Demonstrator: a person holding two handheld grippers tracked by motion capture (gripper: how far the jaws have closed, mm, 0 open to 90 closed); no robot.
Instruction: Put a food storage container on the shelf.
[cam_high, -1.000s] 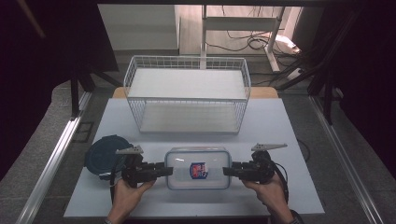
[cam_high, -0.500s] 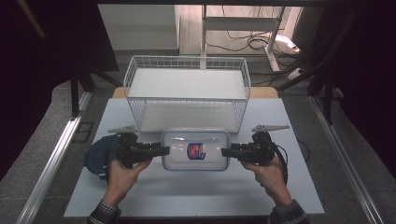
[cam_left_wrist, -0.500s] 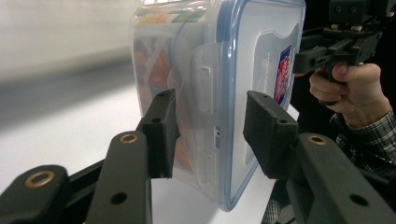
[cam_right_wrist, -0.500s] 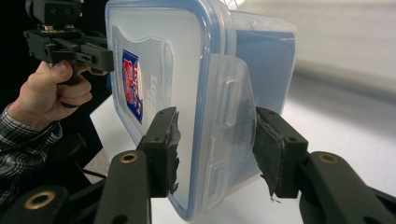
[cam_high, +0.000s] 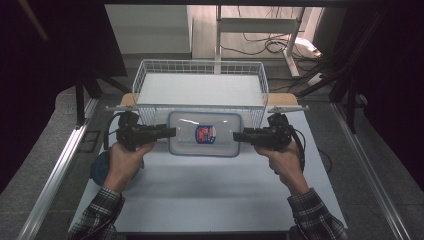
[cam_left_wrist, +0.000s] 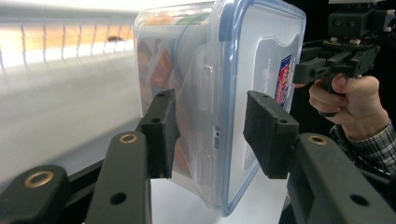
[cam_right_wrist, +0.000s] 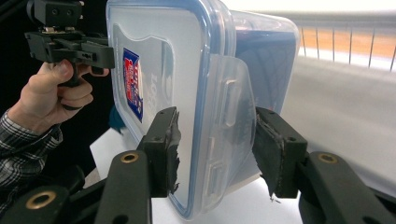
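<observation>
Clear lidded container (cam_high: 204, 133), blue-rimmed, held level before the wire basket (cam_high: 200, 90).

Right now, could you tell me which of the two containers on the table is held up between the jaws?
The clear lidded box, gripped at both ends; the white wire basket behind it stands untouched.

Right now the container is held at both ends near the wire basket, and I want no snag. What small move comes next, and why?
Probably carry the clear lidded container a little further forward, over the wire basket's near rim. The left gripper and right gripper clamp its two ends, and it hangs just short of that rim.
</observation>
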